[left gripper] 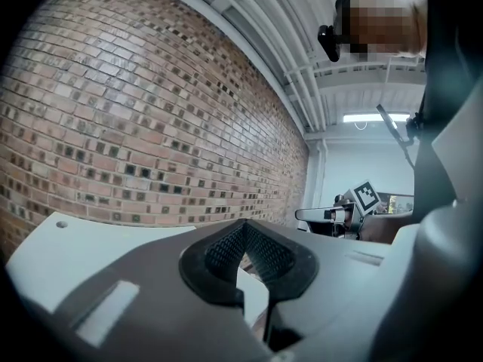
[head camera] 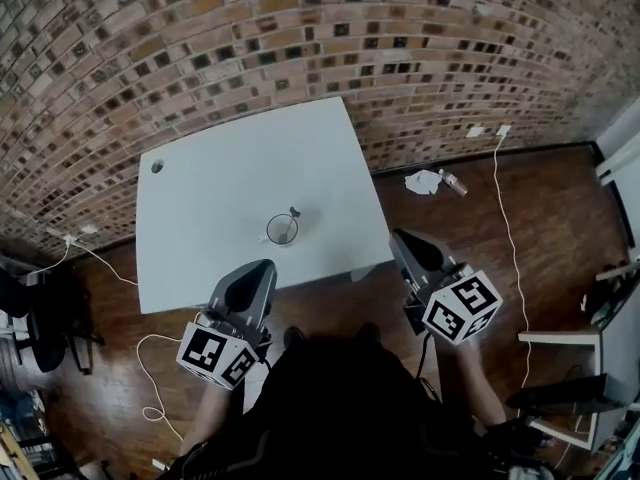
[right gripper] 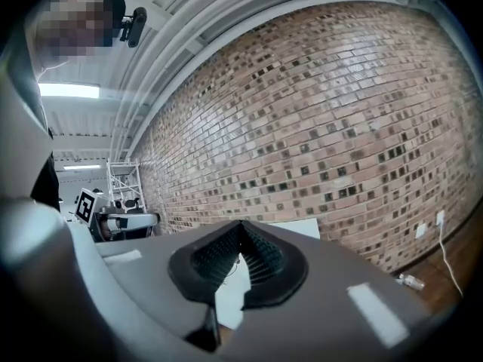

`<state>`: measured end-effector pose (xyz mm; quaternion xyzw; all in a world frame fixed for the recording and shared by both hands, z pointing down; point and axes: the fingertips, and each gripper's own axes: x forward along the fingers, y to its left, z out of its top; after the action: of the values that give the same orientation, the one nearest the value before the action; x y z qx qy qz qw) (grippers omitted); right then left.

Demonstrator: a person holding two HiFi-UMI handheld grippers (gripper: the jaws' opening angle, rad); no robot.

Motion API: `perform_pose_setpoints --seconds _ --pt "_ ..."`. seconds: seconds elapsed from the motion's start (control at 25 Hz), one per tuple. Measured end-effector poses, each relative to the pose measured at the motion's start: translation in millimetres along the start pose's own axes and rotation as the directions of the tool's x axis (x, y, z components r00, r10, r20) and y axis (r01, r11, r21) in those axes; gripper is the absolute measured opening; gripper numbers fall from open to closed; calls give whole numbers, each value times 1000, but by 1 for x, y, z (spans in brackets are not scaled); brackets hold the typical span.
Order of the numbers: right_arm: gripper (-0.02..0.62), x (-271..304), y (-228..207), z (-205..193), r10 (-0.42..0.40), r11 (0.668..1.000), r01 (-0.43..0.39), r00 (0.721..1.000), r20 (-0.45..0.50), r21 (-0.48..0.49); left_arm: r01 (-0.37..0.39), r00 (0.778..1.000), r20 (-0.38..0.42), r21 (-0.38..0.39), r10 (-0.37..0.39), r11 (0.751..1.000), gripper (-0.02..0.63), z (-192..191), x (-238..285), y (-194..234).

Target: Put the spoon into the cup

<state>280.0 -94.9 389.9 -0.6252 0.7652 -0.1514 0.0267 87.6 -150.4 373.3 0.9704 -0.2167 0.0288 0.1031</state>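
A clear cup [head camera: 281,230] stands near the front middle of the white table [head camera: 220,198]. The spoon [head camera: 292,216] is upright inside it, its handle leaning on the far right of the rim. My left gripper [head camera: 262,270] hovers at the table's front edge, just short of the cup and to its left; its jaws are shut and hold nothing. My right gripper [head camera: 401,238] is off the table's front right corner, also shut and empty. In the left gripper view the left gripper [left gripper: 243,225] faces the brick wall, as does the right gripper [right gripper: 241,225] in the right gripper view.
A brick wall [head camera: 300,38] runs behind the table. The table has a small hole [head camera: 157,166] at its far left. Crumpled paper [head camera: 423,180] and a white cable [head camera: 505,218] lie on the wooden floor to the right. A dark chair [head camera: 35,318] stands at the left.
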Motion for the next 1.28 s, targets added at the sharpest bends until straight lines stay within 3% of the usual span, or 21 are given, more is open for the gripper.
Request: perform_pose_setpoints --seconds 0.28,1.28 --pt "6 0 -5 5 -36 999 36 999 3 -19 10 1000 19 3 -10 1000 -6 6 1 5" --pt "6 -11 2 11 -22 999 23 1000 19 -47 15 1000 13 19 -15 1000 -6 6 -1 -3"
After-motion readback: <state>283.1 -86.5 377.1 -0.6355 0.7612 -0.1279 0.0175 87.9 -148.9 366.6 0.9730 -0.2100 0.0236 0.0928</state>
